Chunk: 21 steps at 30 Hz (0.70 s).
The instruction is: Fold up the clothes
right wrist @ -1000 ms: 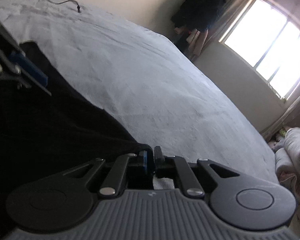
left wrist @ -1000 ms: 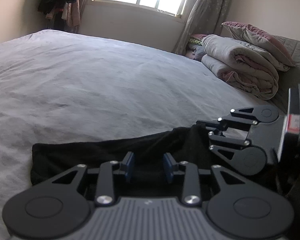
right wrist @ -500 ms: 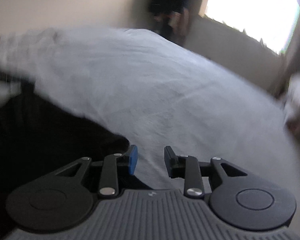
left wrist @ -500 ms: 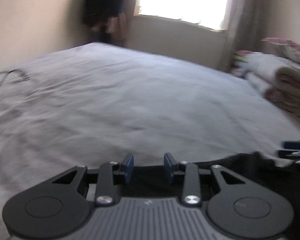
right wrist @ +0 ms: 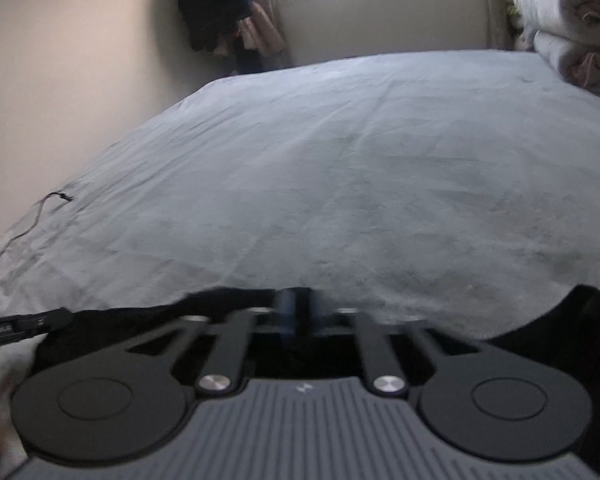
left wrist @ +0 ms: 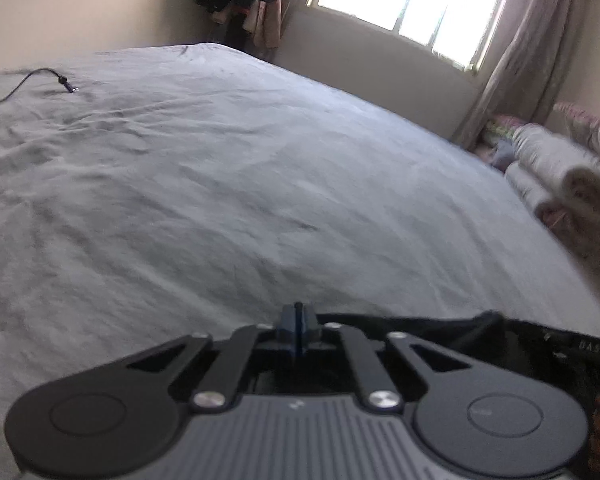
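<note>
Where closed claws pinch: black cloth

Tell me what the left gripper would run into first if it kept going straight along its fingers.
Probably the grey bedsheet: the left gripper, shut on the black garment, points low across the bed. Nothing else lies ahead; depth is unclear.

My black left gripper has blue pads, and the garment of plain cloth near it is black too. The bed's wrinkled sheet is pale grey; far right, the folded quilts are white and pink.
</note>
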Available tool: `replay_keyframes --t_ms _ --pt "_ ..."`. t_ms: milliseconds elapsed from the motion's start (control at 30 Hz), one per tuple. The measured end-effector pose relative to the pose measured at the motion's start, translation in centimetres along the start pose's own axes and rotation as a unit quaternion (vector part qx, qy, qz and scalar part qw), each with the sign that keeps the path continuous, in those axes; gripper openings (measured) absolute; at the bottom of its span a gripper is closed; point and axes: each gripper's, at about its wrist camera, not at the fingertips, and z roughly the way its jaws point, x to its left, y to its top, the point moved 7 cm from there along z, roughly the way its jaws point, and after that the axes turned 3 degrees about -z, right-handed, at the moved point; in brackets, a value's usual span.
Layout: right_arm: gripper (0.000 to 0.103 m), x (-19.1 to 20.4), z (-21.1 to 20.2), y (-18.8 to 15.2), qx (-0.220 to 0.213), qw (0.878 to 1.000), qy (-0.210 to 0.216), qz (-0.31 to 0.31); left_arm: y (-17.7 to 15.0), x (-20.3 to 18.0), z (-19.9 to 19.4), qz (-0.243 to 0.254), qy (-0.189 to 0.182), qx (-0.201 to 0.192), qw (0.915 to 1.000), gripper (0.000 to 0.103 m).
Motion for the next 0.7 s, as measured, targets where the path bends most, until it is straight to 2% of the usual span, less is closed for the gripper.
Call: replay_keyframes --t_ms 133,167,233,333,400,500,533,567,600,633,667,700 --pt "0.001 0.0 -1.7 0.9 -0.077 0.997 0.005 -0.003 1.2 -0.2 -2.0 0.012 0.039 -0.07 0.9967 0.002" --pt "0.001 0.1 -2.1 1.2 -0.089 0.996 0.009 -0.007 1.5 0.0 -2.3 0.003 0.041 -0.078 0.9961 0.002" --pt "0.001 0.4 -1.7 1.6 -0.087 0.996 0.011 -0.02 1.4 0.4 -1.9 0.006 0.056 -0.074 0.9956 0.002" --pt "0.001 0.6 0.4 1.1 -0.044 0.998 -0.01 -0.043 0.6 0.6 -0.7 0.023 0.088 -0.054 0.9944 0.002" --pt "0.0 0.5 1.6 0.6 -0.013 0.999 -0.021 -0.047 0.4 0.5 -0.4 0.031 0.095 -0.047 0.9938 0.003" --pt "0.003 0.7 1.5 0.7 -0.01 0.998 -0.027 -0.061 0.1 0.3 -0.5 0.04 0.101 -0.041 0.9933 0.005" --pt "0.006 0.8 1.4 0.8 -0.01 0.997 -0.029 -0.067 0.2 0.3 -0.6 0.041 0.099 -0.041 0.9934 0.007" --pt "0.012 1.0 1.0 0.8 -0.01 0.997 -0.032 -0.074 0.3 0.1 -0.9 0.045 0.095 -0.041 0.9936 0.014" --pt "0.012 1.1 0.6 0.8 -0.01 0.996 -0.036 -0.08 0.6 -0.1 -1.3 0.049 0.092 -0.048 0.9934 0.018" --pt "0.013 1.3 0.2 0.8 -0.01 0.995 -0.039 -0.086 0.9 -0.3 -1.7 0.052 0.088 -0.055 0.9932 0.029" --pt "0.015 1.1 -0.5 1.1 -0.012 0.996 -0.039 -0.082 1.3 -0.7 -2.2 0.054 0.079 -0.067 0.9931 0.034" --pt "0.018 0.6 -1.3 1.3 -0.015 0.996 -0.037 -0.076 1.5 -1.2 -2.7 0.057 0.06 -0.073 0.9939 0.034"
